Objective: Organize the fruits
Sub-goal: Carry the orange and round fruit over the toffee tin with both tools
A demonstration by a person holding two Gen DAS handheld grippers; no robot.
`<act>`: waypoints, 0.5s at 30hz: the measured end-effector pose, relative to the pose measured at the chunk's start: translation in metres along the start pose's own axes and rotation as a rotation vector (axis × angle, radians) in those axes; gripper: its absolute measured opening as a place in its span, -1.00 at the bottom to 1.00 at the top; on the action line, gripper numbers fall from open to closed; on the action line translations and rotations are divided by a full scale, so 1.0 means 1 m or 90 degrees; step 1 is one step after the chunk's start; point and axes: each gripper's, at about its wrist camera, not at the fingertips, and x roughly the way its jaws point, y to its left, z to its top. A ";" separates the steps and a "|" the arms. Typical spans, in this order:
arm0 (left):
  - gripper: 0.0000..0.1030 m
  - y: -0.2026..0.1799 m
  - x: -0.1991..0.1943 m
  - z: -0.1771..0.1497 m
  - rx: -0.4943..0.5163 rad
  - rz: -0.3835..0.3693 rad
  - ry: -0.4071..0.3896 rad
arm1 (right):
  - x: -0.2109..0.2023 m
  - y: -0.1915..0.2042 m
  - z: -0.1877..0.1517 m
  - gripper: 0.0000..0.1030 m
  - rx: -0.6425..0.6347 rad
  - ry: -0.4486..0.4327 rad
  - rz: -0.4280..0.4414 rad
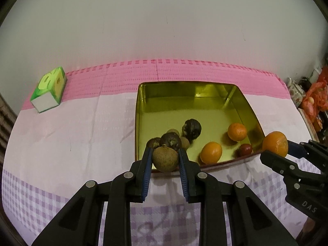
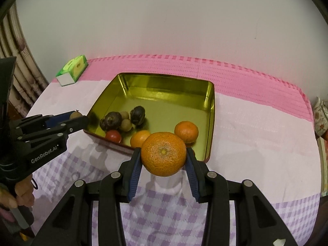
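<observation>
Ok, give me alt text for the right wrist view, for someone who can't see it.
The right gripper holds an orange mandarin between its blue pads, above the checked tablecloth just short of a gold tin holding two more mandarins, a red fruit and several dark and brown fruits. At left, the left gripper holds a small brown fruit; a green box sits behind.

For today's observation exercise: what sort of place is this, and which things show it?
Probably a home room: a table under a pink and lilac checked tablecloth, a gold tin of fruit, and a floral teapot.
</observation>
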 end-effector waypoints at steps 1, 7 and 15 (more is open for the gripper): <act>-0.49 0.000 0.002 0.001 0.001 -0.001 0.001 | 0.001 -0.002 0.001 -0.26 0.004 0.001 0.003; -0.49 0.002 0.011 0.010 -0.006 -0.007 0.009 | 0.009 -0.011 0.012 -0.26 0.015 0.001 0.006; -0.49 0.004 0.029 0.018 -0.011 -0.013 0.028 | 0.031 -0.021 0.019 -0.26 0.024 0.020 -0.003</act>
